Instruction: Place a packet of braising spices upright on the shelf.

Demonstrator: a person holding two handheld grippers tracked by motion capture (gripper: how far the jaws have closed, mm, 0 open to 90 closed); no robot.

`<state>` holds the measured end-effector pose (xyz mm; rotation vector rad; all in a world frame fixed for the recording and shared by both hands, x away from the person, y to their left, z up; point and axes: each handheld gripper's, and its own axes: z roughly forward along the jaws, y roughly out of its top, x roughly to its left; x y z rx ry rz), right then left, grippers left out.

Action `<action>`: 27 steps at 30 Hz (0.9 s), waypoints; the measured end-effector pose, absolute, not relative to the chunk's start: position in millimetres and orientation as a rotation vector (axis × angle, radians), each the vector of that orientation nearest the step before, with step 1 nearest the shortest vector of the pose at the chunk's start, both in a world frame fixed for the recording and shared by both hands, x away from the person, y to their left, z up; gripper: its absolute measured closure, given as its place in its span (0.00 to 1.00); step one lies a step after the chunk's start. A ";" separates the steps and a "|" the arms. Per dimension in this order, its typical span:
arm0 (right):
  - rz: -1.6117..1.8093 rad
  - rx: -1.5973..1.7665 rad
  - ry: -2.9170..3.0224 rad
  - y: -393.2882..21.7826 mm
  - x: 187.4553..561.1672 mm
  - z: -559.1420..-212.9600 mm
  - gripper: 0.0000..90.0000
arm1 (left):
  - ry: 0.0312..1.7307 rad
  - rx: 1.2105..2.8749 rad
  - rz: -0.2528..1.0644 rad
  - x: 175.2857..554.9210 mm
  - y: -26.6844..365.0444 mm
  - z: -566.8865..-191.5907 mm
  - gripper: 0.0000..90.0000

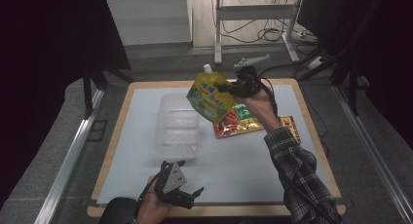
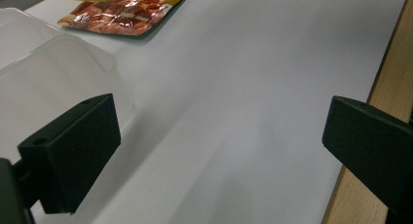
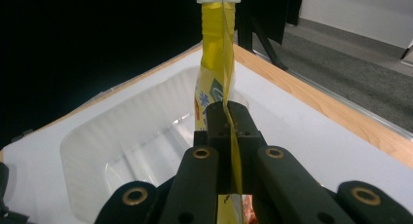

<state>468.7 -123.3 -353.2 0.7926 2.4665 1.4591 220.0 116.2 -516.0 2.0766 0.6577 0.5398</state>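
Right gripper (image 1: 233, 85) jaws clamp yellow spouted pouch (image 1: 208, 96) above clear tub (image 1: 177, 124); not yet in. Red packet (image 1: 234, 124) waits on desk. Left gripper (image 1: 181, 189) jaws wide, idle.

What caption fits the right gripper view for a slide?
Right claw pinching the edge of a yellow spouted pouch, held above a clear plastic tub on the table.

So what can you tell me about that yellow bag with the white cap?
The yellow pouch is soft, shiny plastic with green and printed pictures and a white screw cap on top. The right claw pinches its edge and holds it in the air, tilted, beside the clear plastic tub and above a red snack packet.
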 end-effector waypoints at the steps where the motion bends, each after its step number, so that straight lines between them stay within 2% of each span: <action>1: 1.462 0.795 2.464 -122.3 469.4 -353.1 0.99 | 0.657 2.077 0.539 219.8 116.2 -516.0 0.00; 27: 1.469 0.757 2.456 -74.4 495.6 -350.0 0.99 | 0.637 2.103 0.541 218.5 116.4 -516.4 0.00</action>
